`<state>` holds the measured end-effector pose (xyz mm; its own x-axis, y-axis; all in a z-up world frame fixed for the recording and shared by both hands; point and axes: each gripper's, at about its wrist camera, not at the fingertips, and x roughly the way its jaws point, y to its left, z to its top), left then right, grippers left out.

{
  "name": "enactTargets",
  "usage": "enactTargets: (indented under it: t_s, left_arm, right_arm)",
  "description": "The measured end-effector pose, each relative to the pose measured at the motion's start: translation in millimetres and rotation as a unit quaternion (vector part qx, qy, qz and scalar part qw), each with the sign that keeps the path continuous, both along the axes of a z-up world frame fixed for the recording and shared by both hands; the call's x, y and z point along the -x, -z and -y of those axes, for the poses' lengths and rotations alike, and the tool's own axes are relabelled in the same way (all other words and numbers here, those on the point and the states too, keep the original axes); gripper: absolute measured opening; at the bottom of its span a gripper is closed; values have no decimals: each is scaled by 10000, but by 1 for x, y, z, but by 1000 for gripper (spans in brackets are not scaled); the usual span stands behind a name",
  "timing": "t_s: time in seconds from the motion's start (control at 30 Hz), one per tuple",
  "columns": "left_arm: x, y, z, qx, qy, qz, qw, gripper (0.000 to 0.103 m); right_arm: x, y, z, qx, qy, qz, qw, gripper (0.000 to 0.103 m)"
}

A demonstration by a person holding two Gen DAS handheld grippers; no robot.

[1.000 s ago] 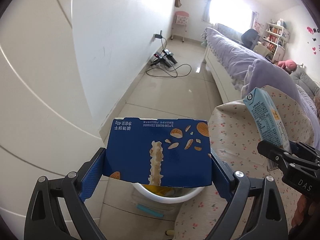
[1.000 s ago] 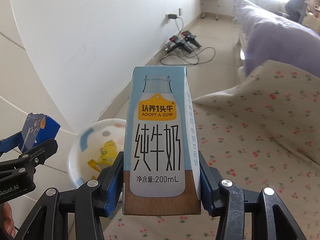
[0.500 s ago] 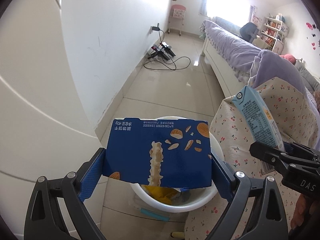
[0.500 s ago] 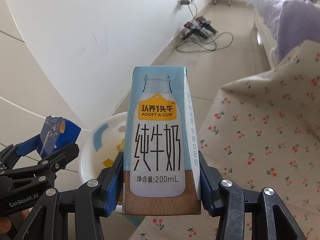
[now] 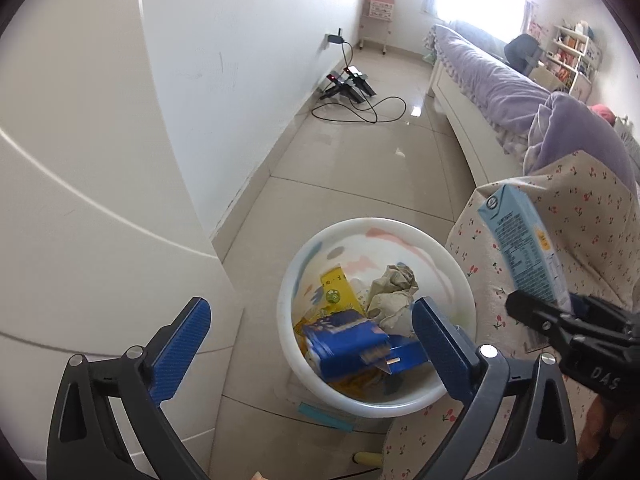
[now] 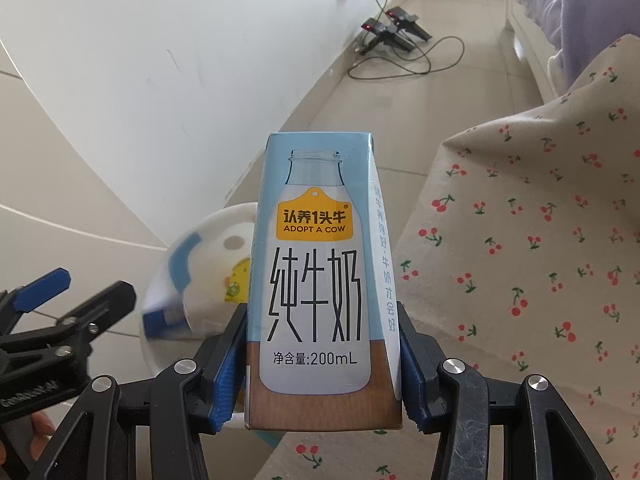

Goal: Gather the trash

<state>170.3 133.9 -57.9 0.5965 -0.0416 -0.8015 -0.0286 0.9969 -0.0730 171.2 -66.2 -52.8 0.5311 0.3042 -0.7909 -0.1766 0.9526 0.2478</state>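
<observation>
Blue box [image 5: 346, 338] lying in white bin [image 5: 456, 272] at lower centre of left view, atop yellow wrapper [image 5: 336, 294] and beside crumpled paper [image 5: 392, 292]. Left gripper [image 5: 310, 346] spread wide over the bin, holding nothing. Pale blue milk carton [image 6: 322, 312] upright at centre of right view, pinched between right gripper [image 6: 322, 364] pads. Cherry-print cloth [image 6: 520, 240] at right. Cables [image 5: 360, 110] on floor at upper centre.
</observation>
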Motion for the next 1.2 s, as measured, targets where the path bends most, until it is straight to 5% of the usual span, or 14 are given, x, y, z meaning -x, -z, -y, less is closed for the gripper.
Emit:
enactTargets:
  t_s: [0.17,0.23,0.27,1.2]
  left_arm:
    - [7,-10,-7,-27,-40,61,10000,102]
    - [9,-13,-9,-3,-62,62,10000,102]
    - [10,-14,-10,15,-69,58,10000,102]
    - [118,-61,62,-87,389,104,9992,103]
  right_arm:
    - [0,5,-5,-189,-211,-43,9996,61]
    - [0,6,-5,-357,-273,-54,9990,88]
    - [1,5,-4,-416,-250,-4,9988,89]
    - [116,-53,94,459,1005,286,9935,95]
